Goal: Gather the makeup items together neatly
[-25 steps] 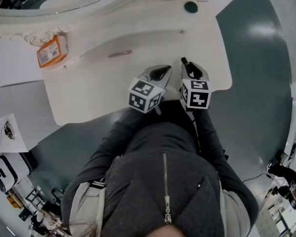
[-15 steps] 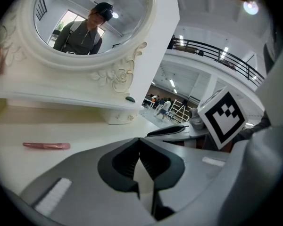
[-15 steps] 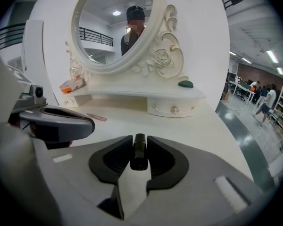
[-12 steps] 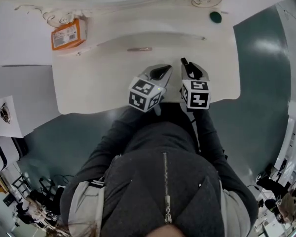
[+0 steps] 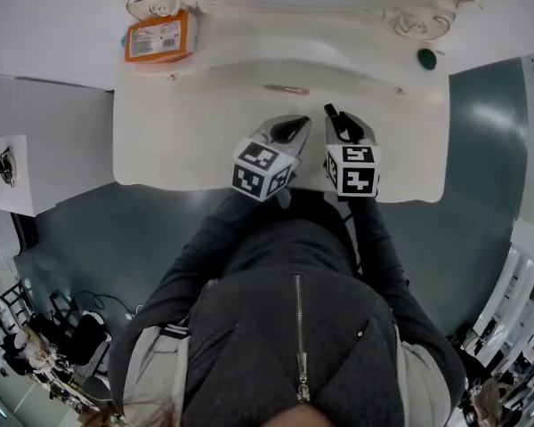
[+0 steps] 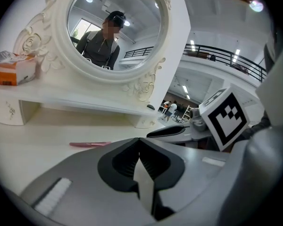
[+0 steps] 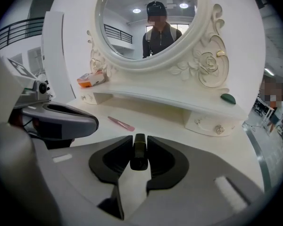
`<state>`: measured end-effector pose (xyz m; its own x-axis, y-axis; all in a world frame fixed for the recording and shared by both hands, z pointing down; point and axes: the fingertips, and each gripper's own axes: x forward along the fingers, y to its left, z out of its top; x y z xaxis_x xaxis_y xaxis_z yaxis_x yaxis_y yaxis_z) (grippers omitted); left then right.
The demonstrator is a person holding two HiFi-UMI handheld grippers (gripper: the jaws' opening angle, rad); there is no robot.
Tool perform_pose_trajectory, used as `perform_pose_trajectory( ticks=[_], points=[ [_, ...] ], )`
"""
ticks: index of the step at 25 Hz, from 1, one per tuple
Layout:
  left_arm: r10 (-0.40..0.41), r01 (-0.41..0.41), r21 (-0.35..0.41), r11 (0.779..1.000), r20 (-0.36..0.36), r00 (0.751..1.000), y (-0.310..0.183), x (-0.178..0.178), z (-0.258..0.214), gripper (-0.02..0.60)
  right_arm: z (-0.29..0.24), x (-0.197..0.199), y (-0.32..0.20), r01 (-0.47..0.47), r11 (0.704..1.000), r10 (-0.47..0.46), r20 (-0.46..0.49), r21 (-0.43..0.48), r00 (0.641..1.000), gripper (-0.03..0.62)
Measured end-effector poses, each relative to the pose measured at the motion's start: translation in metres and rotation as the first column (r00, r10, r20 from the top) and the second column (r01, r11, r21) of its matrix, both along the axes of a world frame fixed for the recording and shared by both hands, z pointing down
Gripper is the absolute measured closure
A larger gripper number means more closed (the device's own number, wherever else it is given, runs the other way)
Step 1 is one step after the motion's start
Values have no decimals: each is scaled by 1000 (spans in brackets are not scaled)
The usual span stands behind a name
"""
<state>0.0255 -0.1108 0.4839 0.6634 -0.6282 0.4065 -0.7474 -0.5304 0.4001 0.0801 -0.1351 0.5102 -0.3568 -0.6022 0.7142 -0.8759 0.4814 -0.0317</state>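
Pinching a dark tube (image 7: 139, 155) by its sides, the right hand-held gripper (image 7: 139, 141) is holding something likely light, stiff and slick. The left hand-held gripper (image 6: 139, 147) is sitting closed, empty.

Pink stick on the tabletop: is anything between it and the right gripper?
Nothing visible. Only bare tabletop lies between the pink stick and the right gripper, which holds a dark tube.
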Motion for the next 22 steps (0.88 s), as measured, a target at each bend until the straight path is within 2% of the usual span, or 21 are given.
perform_pose_trajectory(
  ticks=[8, 13, 17, 22],
  points=[
    [-105, 105, -6, 994, 9, 994, -3, -46, 4, 571, 3, -47, -7, 119, 993, -119, 2, -2, 993, 496],
    [-153, 153, -11, 988, 10, 988, -6, -64, 5, 571, 4, -74, -8, 251, 968, -251, -18, -7, 968, 496],
    [-182, 182, -18, 983, 13, 983, -8, -74, 8, 571, 4, -91, -6, 385, 923, -385, -18, -17, 923, 496],
    [-216, 216, -26, 976, 21, 976, -11, -84, 10, 571, 8, -106, -3, 543, 839, -544, -23, -42, 839, 496]
  ],
)
